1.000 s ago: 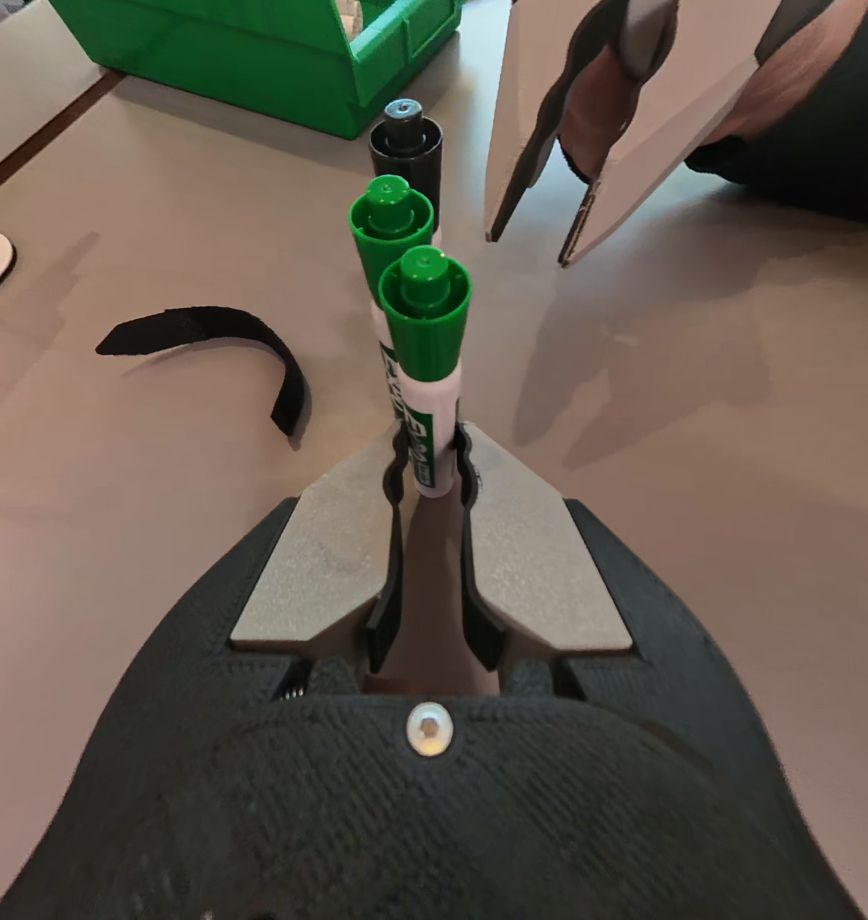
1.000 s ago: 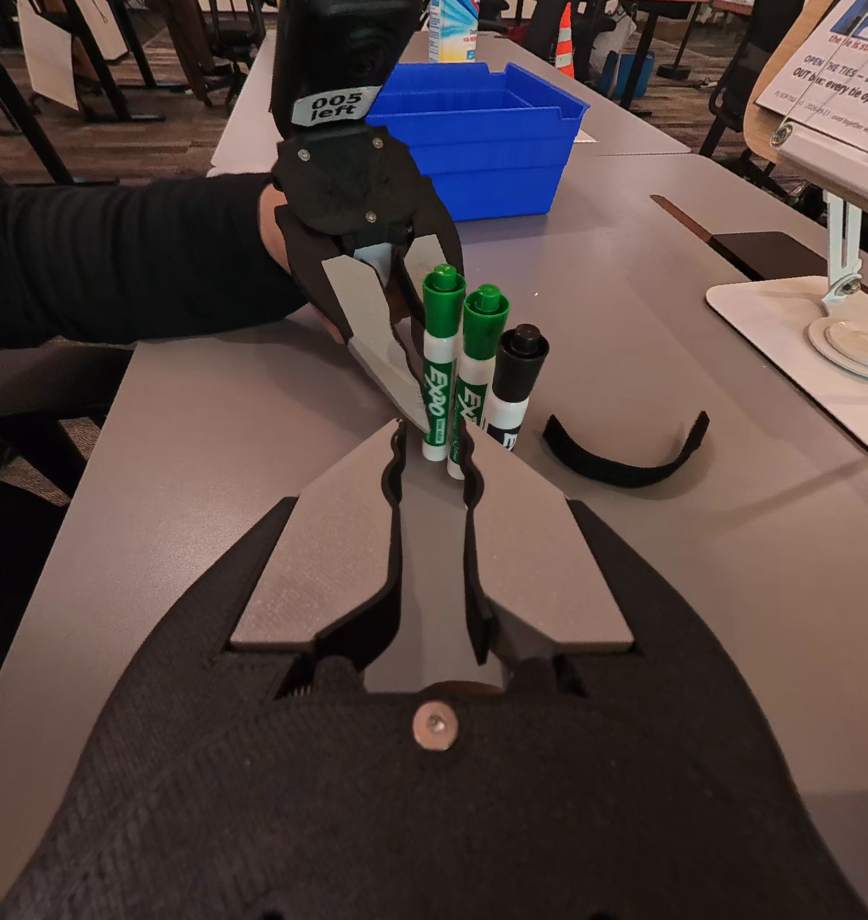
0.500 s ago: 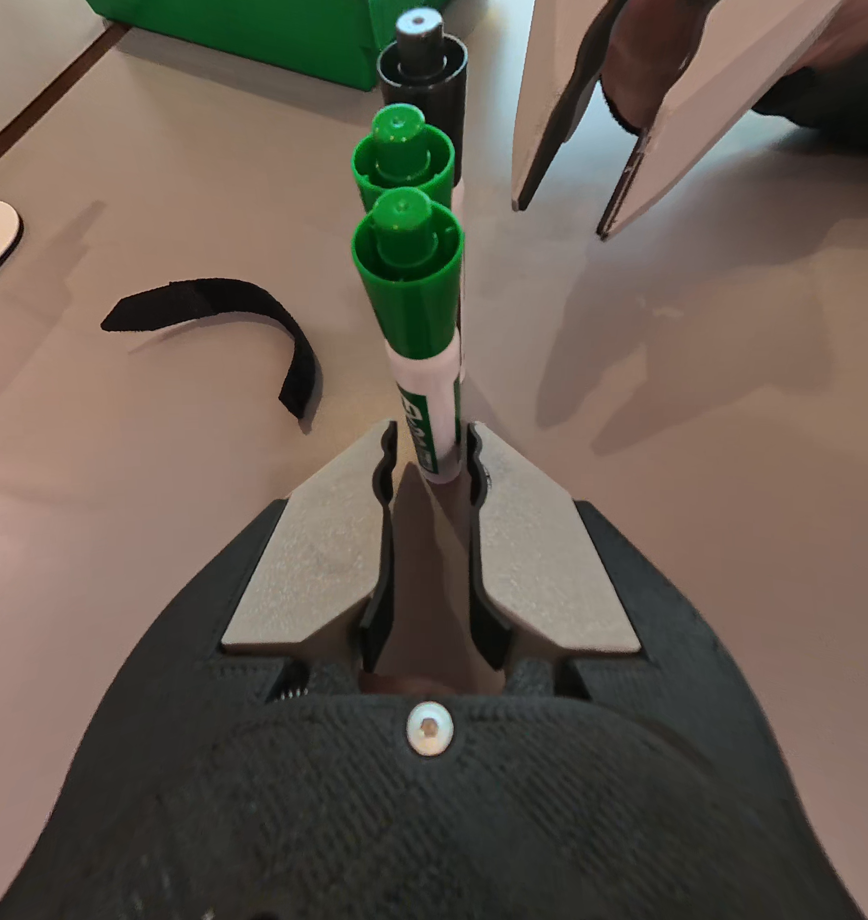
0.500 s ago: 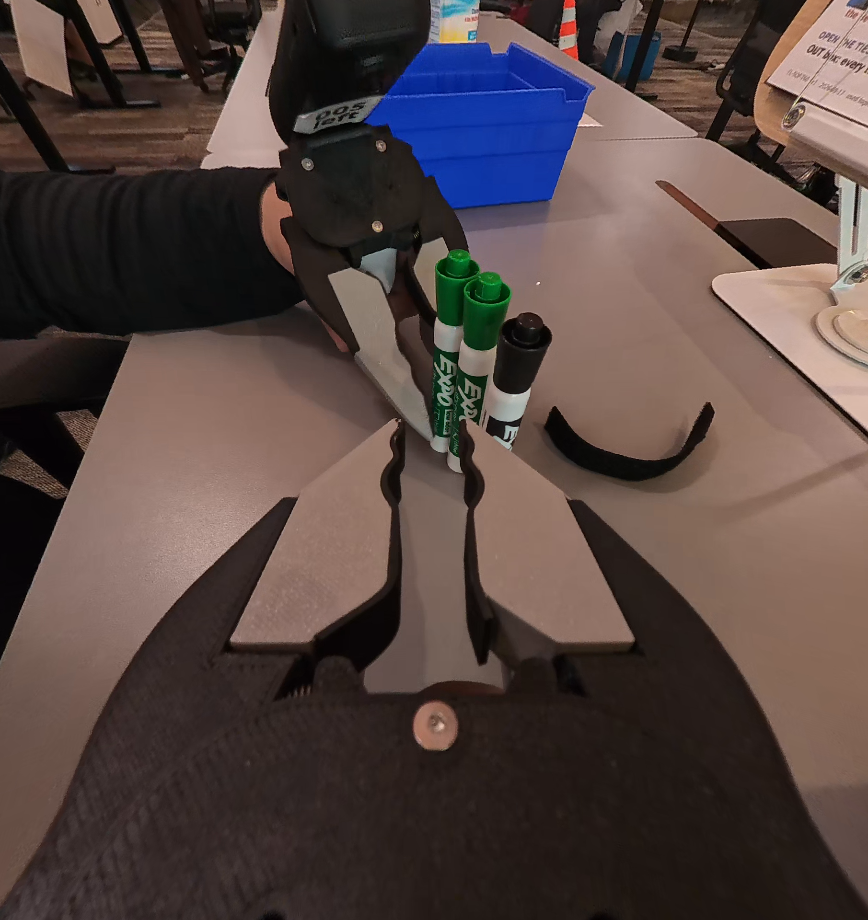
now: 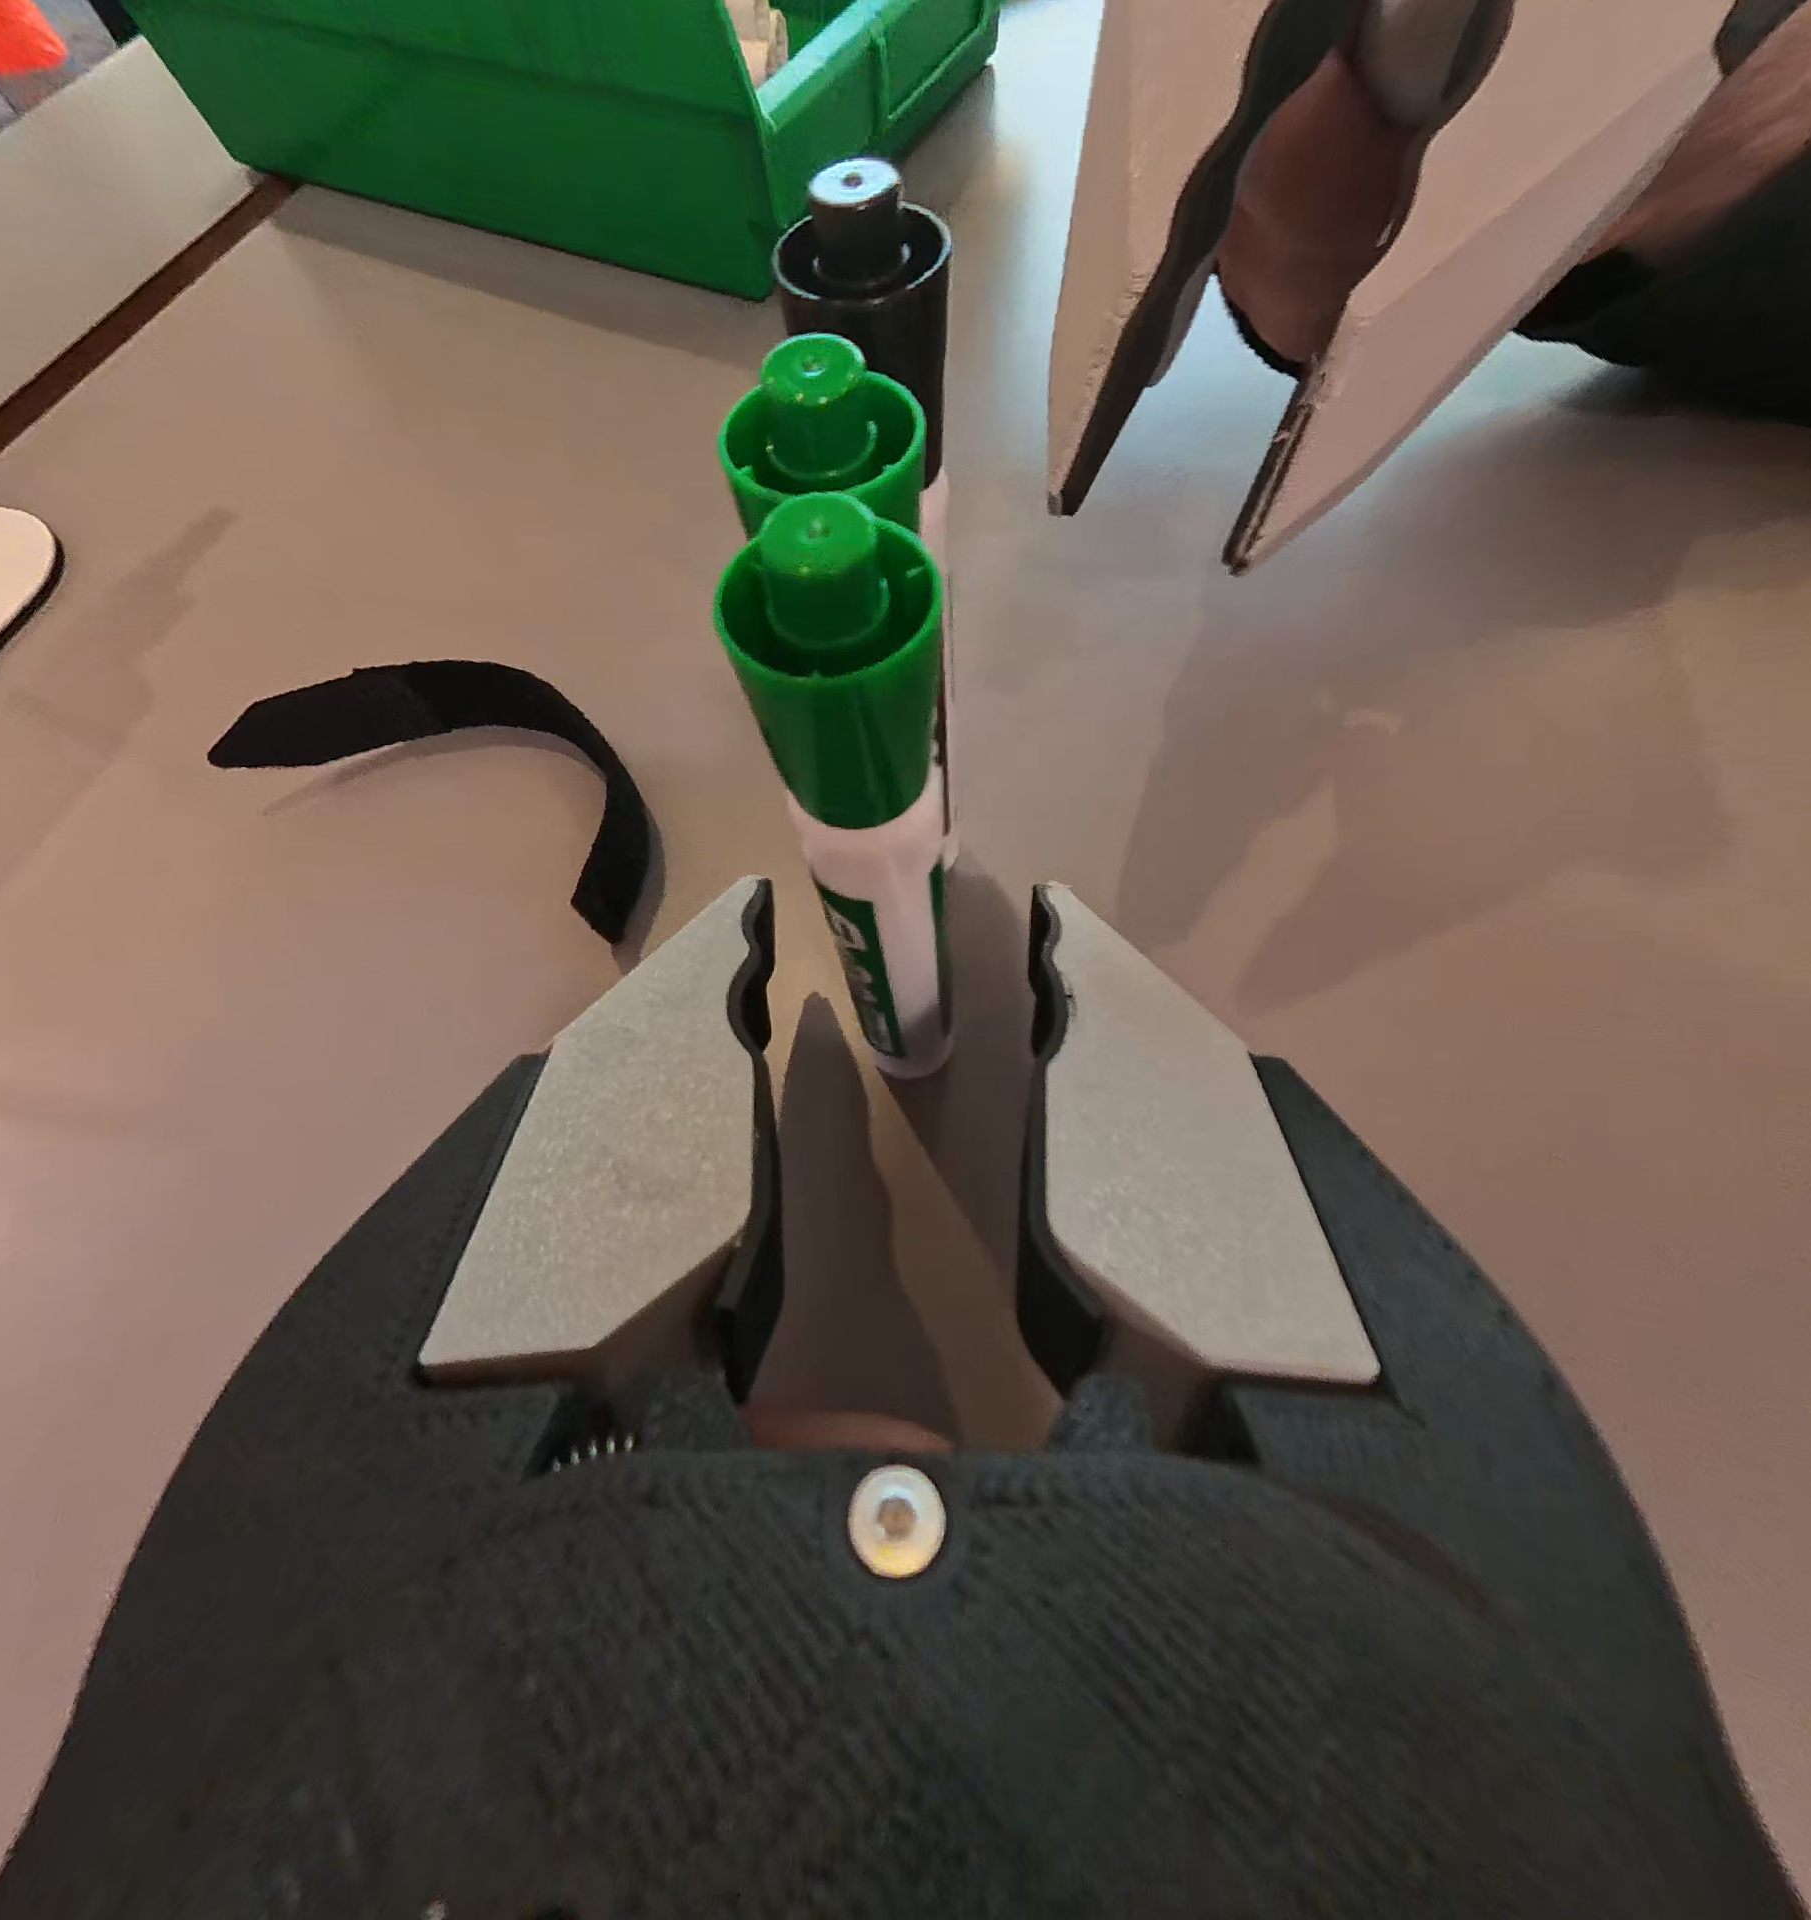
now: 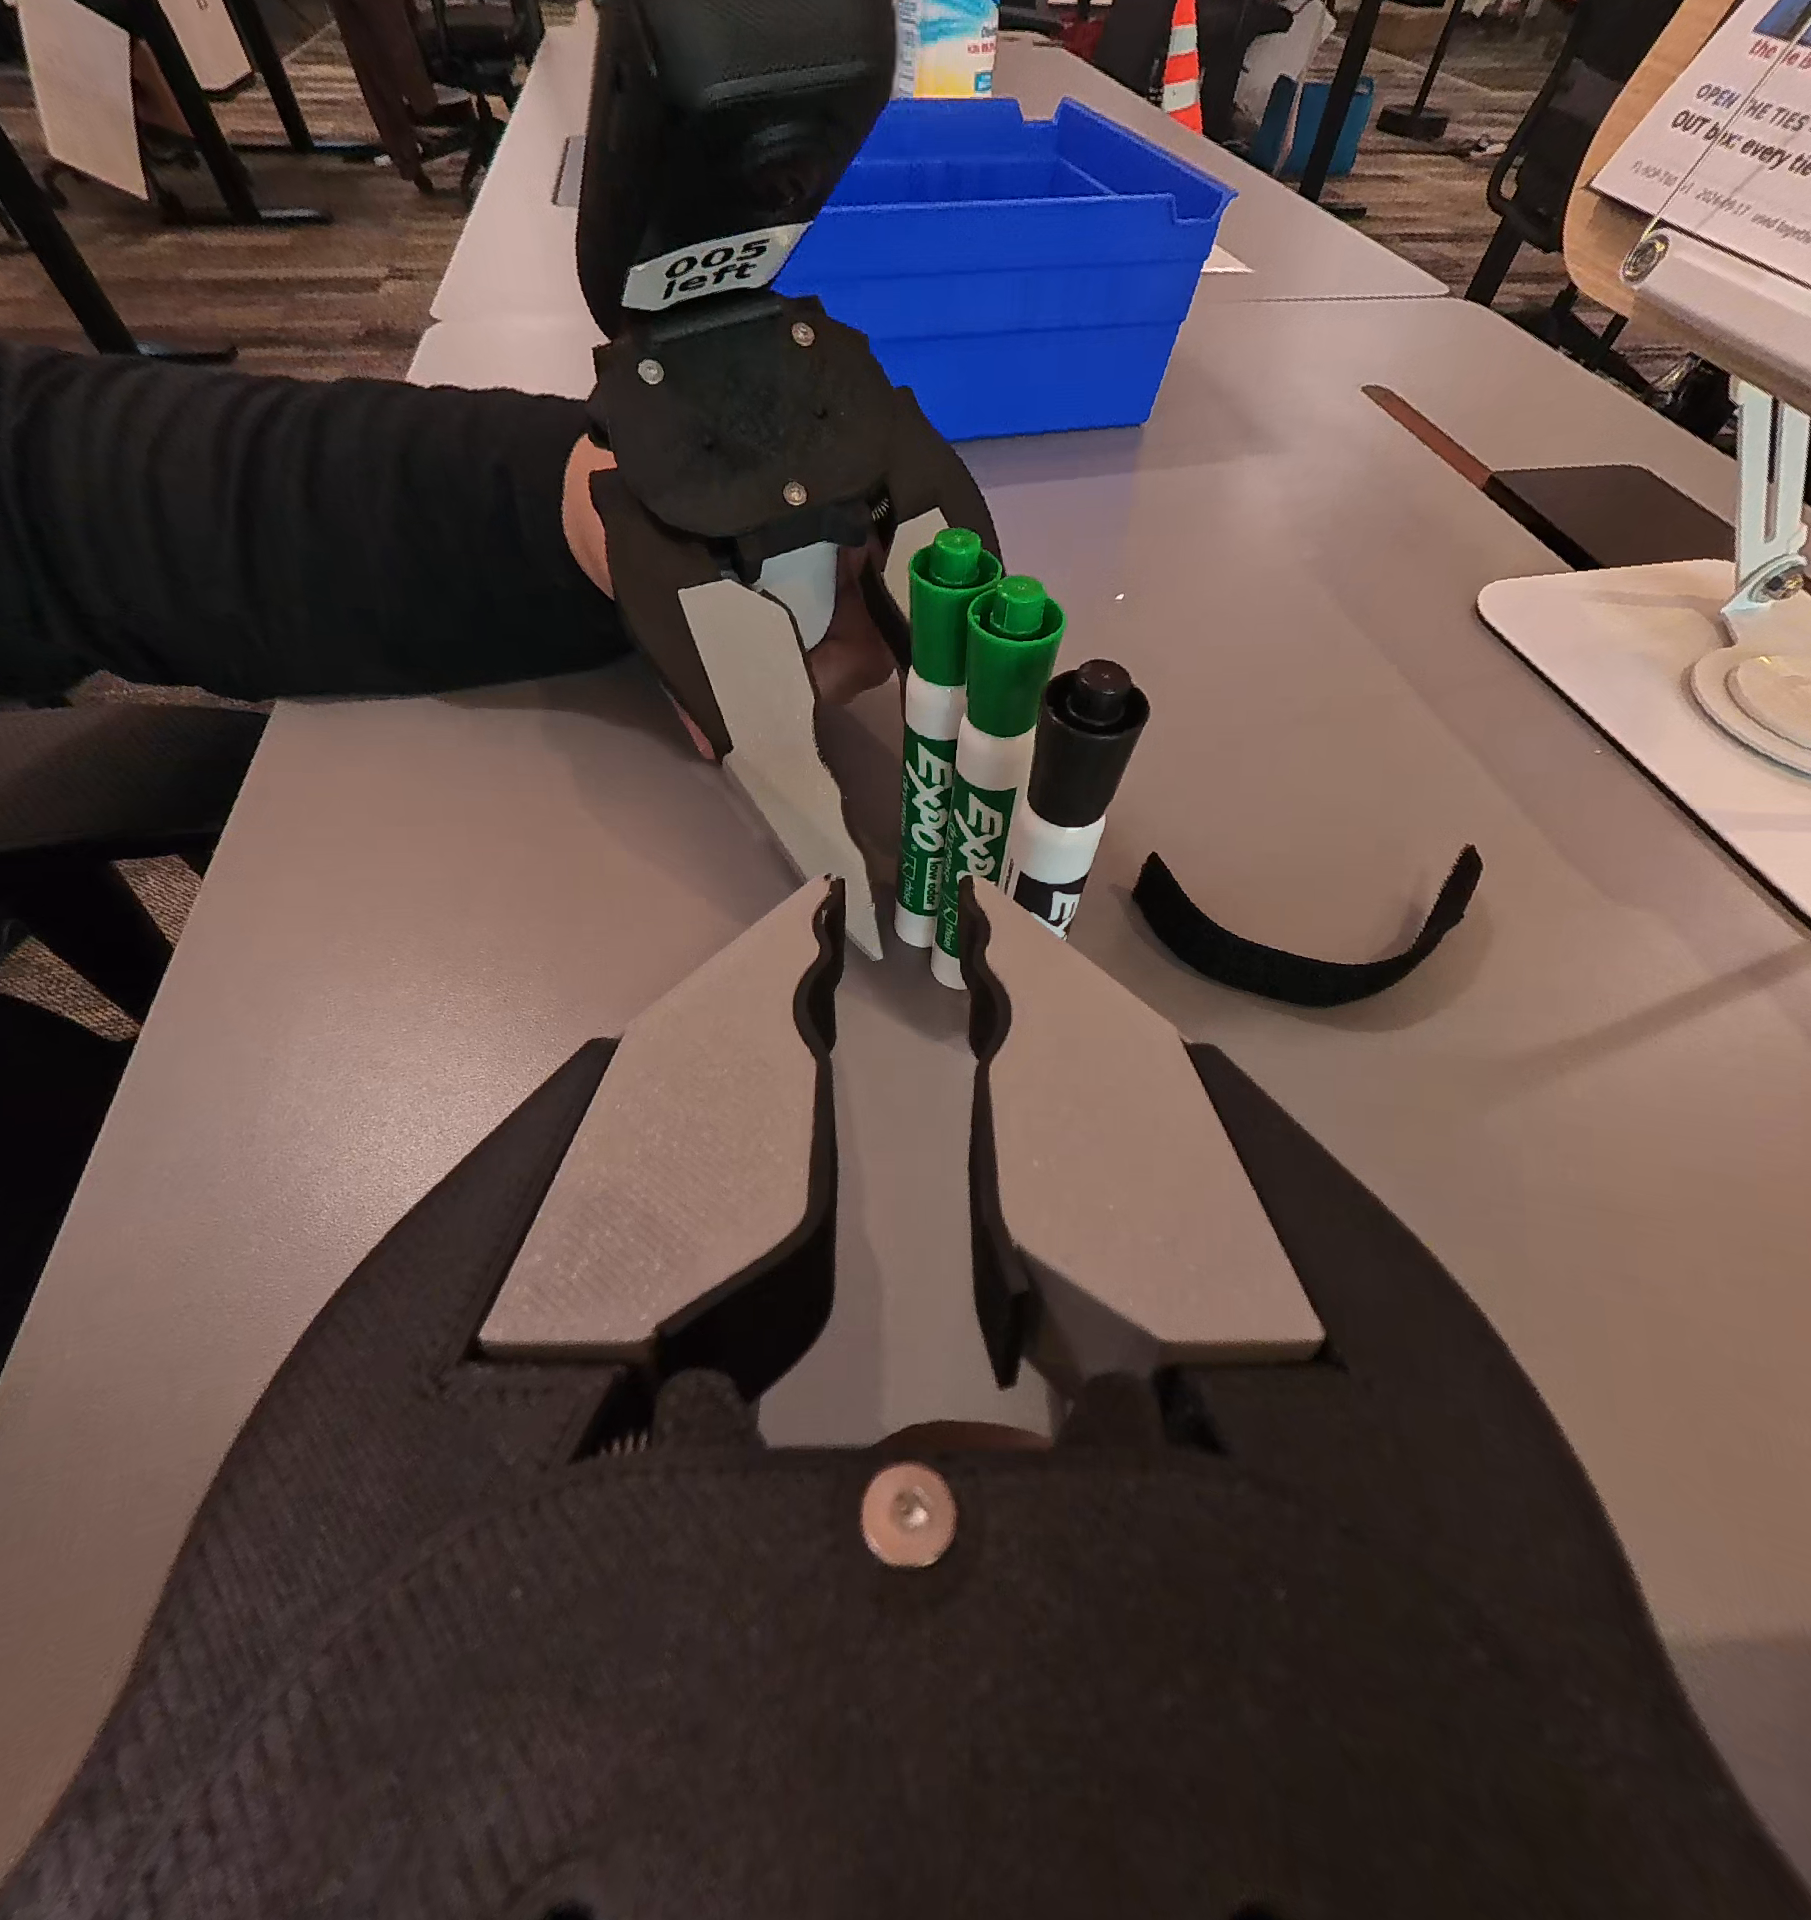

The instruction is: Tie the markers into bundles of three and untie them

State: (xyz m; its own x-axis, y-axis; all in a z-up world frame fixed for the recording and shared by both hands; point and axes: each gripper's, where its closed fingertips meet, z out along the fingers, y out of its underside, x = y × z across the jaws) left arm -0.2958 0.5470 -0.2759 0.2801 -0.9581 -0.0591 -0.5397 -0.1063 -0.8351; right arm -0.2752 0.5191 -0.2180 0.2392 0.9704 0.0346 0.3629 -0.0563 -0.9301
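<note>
- Markers stand up in a tight row on my gray tabletop (image 6: 1296, 644), caps up: a green marker (image 6: 937, 727), a second green marker (image 6: 994, 748), then a black marker (image 6: 1072, 790).
- Far left in my right wrist view, my arm in a black sleeve (image 6: 257, 530) reaches in.
- My left claw (image 5: 901, 935) comes next. Its fingers (image 5: 672, 1039) are apart. The first green marker (image 5: 859, 831) stands between them, with a gap on each side, so nothing is squeezed.
- My right claw (image 6: 896, 935) points at the markers from the near side. Its fingers are a little apart, with only bare tabletop between them. One tip is just beside the second green marker; I cannot tell if it touches.
- Just right of the markers, a black strap (image 6: 1296, 956) lies open in a curve on the tabletop, not around anything.
- Behind the markers sits a blue bin (image 6: 1015, 301).
- At the far right is a white stand base (image 6: 1628, 665) with a paper sign above it.
- My left wrist view also shows a green bin (image 5: 527, 125) behind the black marker.
</note>
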